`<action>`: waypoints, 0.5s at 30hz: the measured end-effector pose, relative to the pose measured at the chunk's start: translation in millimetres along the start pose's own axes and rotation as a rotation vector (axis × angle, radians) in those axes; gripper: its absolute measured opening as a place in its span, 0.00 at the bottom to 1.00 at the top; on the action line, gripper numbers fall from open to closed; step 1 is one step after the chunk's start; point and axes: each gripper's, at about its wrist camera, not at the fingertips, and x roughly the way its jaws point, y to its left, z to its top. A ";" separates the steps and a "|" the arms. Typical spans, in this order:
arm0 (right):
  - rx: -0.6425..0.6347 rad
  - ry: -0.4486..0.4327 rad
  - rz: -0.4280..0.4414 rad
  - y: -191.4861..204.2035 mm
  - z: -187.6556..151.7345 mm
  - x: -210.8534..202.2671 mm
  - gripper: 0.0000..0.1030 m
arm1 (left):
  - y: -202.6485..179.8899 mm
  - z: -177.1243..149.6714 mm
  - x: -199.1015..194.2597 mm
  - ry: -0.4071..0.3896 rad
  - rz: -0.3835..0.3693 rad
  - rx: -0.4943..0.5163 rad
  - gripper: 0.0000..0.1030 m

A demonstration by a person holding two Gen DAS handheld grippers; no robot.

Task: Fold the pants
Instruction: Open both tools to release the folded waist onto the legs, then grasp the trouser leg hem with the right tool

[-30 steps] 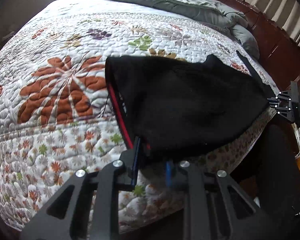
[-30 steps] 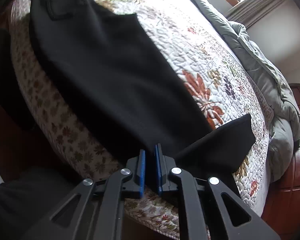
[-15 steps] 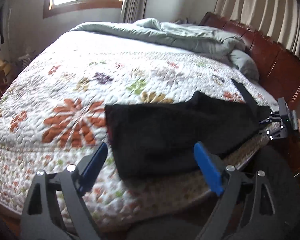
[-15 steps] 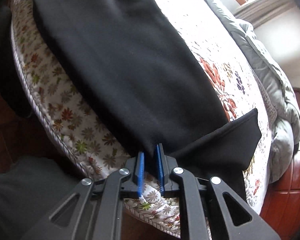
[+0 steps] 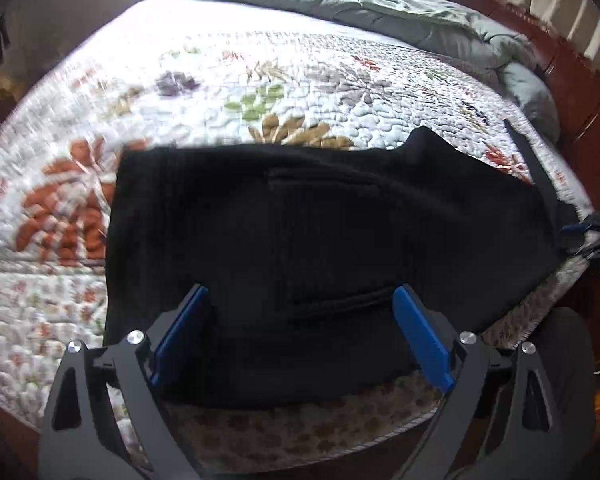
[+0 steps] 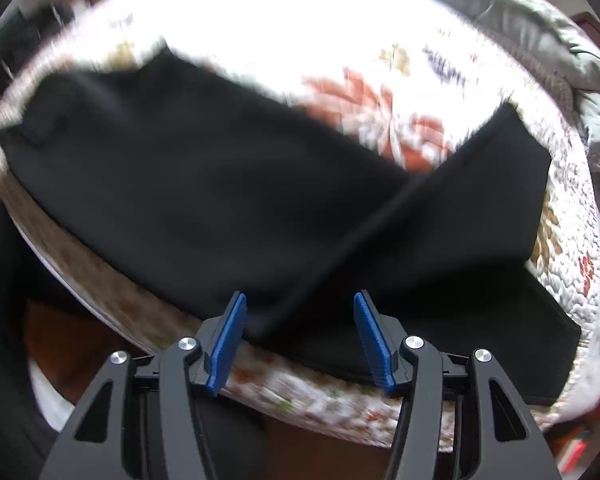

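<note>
The black pants [image 5: 320, 232] lie folded lengthwise near the front edge of the bed on a floral quilt [image 5: 260, 80]. My left gripper [image 5: 300, 336] is open with its blue pads spread over the near end of the pants, holding nothing. My right gripper [image 6: 300, 340] is open over the other end of the pants [image 6: 204, 200], where a leg part [image 6: 480, 216] folds across to the right. The right gripper also shows at the far right of the left wrist view [image 5: 592, 232].
A grey-green duvet [image 5: 380, 8] is bunched at the head of the bed. A dark wooden headboard [image 5: 572, 80] runs along the right. The quilt's edge [image 5: 300, 440] drops off just below the grippers. Dark cloth [image 5: 560, 360] hangs past the bed edge.
Both grippers have opened and let go of the pants. The left opened first and moved back over the pants; the right swung round and released its end, and the pants now lie on the quilt.
</note>
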 end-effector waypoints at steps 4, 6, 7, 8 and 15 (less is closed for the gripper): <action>0.008 -0.029 0.042 -18.5 10.7 -15.1 0.55 | -58.9 9.4 -15.5 -0.094 -0.070 0.053 0.90; 0.125 -0.109 0.020 -56.3 34.8 -35.5 0.56 | -93.5 12.4 -12.1 -0.125 -0.117 0.075 0.91; 0.182 -0.134 -0.007 -73.8 45.4 -40.9 0.65 | -115.8 14.1 -6.3 -0.141 -0.132 0.106 0.91; 0.272 -0.169 -0.070 -99.9 61.9 -46.5 0.72 | -132.1 14.6 -0.3 -0.141 -0.126 0.128 0.92; 0.610 -0.120 -0.200 -226.9 166.4 4.3 0.43 | -211.5 6.9 78.7 0.008 -0.154 0.243 0.92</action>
